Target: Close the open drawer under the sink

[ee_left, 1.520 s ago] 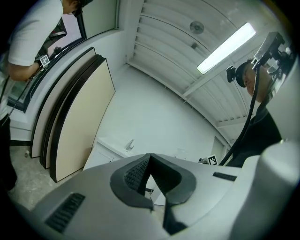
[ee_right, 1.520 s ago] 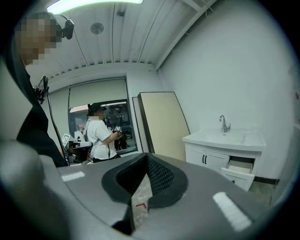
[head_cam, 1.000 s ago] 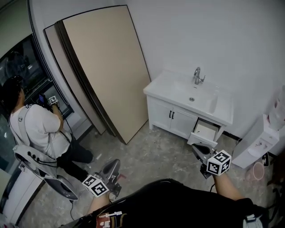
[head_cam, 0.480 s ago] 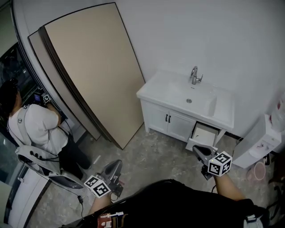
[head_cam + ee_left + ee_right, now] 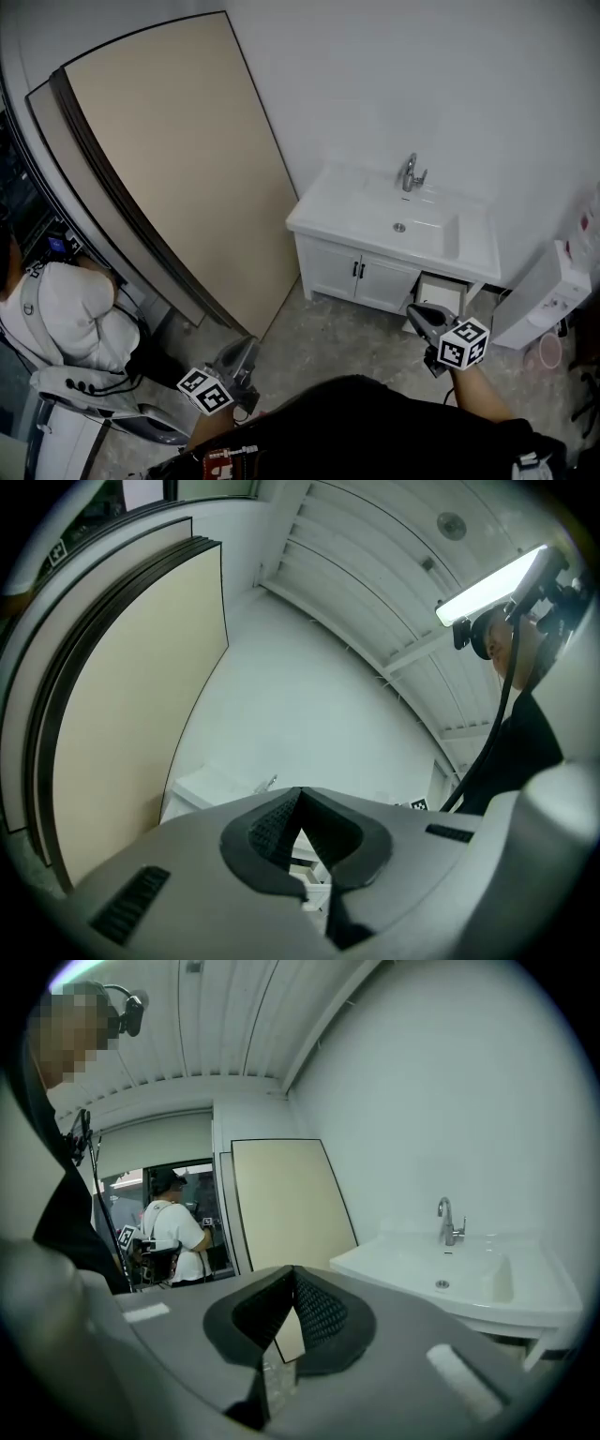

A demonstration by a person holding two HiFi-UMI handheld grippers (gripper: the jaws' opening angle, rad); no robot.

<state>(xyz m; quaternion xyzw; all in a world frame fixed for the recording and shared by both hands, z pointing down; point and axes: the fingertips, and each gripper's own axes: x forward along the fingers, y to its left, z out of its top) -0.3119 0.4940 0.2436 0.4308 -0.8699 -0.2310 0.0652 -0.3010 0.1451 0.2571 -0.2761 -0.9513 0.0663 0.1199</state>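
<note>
Since left tongs (image 5: pixel 242 347) and right tongs (image 5: pixel 417 314) are clenched empty | drawer (image 5: pixel 442 292) open | risk: off-centre shove may jam it.

The head view looks steeply down from above, with the sink (image 5: pixel 398 225) at centre right and the leaning boards (image 5: pixel 178 159) at upper left. The left gripper (image 5: pixel 300 803) view looks level from low down; there the sink is small at lower centre, apparently farther off. The right gripper (image 5: pixel 292 1283) view sits nearer, with the sink at its right. All three share the sink and boards.
</note>
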